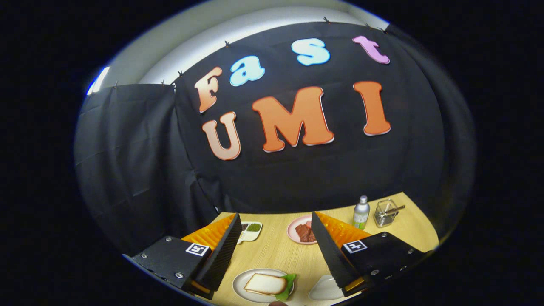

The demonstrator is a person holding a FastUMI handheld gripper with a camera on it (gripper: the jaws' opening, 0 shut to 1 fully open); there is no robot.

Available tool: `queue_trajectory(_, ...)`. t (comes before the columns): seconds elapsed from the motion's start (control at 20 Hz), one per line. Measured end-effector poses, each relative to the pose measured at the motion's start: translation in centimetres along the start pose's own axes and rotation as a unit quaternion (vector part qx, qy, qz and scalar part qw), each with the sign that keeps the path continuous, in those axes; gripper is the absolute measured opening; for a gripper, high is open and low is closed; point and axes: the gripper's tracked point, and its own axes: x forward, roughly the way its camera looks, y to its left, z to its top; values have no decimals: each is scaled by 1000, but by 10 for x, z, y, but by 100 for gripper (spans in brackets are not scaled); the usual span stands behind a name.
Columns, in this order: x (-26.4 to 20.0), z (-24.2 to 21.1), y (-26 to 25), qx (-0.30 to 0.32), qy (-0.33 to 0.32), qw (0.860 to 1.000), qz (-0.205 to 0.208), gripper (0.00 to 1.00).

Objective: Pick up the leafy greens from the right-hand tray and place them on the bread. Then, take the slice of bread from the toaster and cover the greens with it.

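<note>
**A staged booth, not a real kitchen**

Black cloth (127, 170) is clipped up as walls around a small wooden table (276, 255), with a pale wall (204, 38) above. On the table sit a plate (240, 284) with bread (265, 283) and greens (288, 284), a pink dish (293, 229) of meat, a bottle (361, 212) and a glass holder (385, 212). It looks like a lab mock-up of a meal counter.

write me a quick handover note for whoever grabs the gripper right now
Gripper: open, holding nothing, raised above the table.
White plate sits below, between the fingers: a bread slice lies on the leafy greens, which peek out at its right side.
Done, by the look of it: greens placed and covered.
Left: maybe nothing; check the slice sits square.
Beyond the fingers: pink plate of meat, bottle, glass container.
</note>
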Motion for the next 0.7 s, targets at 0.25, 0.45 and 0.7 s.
queue_trajectory(0.25,-20,54,5,-60,-70,996,-21,98)
queue_trajectory(0.45,-38,75,11,-84,-110,990,-29,98)
queue_trajectory(0.7,-47,96,20,-109,-147,982,-34,98)
